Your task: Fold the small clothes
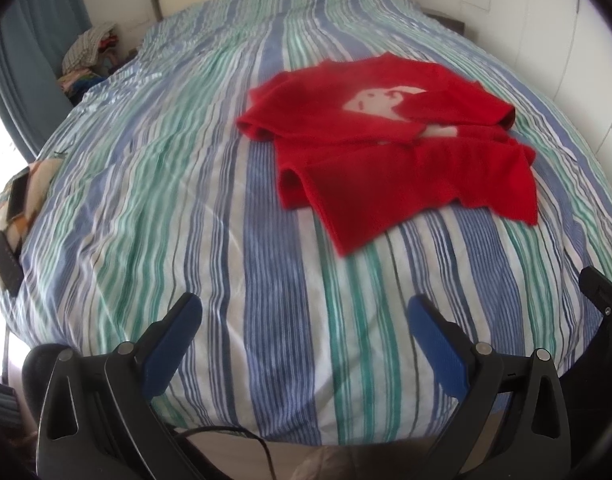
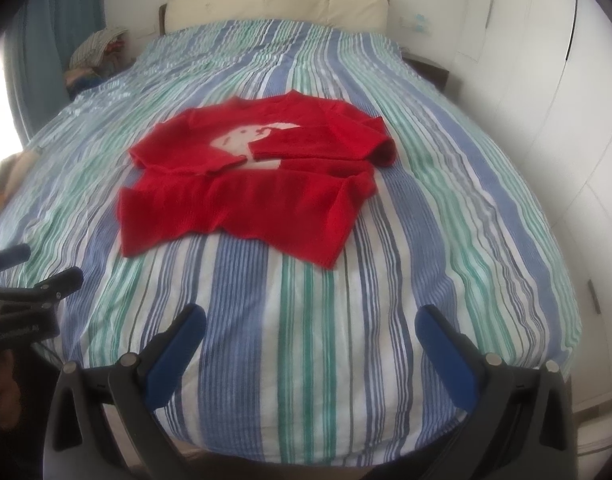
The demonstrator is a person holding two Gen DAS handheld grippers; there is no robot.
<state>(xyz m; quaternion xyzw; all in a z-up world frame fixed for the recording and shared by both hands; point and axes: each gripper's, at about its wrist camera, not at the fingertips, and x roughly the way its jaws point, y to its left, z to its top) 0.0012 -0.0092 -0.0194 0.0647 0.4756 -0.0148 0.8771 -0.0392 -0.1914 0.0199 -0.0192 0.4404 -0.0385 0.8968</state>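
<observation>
Both grippers were held over the near end of the bed, clear of the garment. Left gripper (image 1: 304, 312): jaws spread wide, nothing between the blue pads (image 1: 174, 348), only striped bedding below. Right gripper (image 2: 310, 322): jaws likewise spread wide and empty; its blue pads (image 2: 446, 360) framed bare duvet.

The red sweater (image 2: 246, 184) lay flat on the striped duvet cover (image 2: 306, 360), roughly mid-bed, well apart from both grippers and farther from the camera than either. In the left wrist view it sat right of centre (image 1: 390, 148). Both sleeves were folded inward across the chest, partly covering a pale pinkish motif (image 2: 242, 140) on the front. The hem faced the near end, neckline toward the far end. The near right corner of the hem was turned up slightly. Image blurred; motif detail could not be made out.

Surroundings: cream padded headboard (image 2: 274, 2) at the far end; a heap of mixed clothes (image 2: 96, 52) at the far left beside the bed; a blue curtain (image 1: 30, 60) on the left; white wardrobe doors (image 2: 546, 120) along the right. In the left wrist view, two dark flat devices (image 1: 6, 264) rested on a patterned cloth at the left edge.
</observation>
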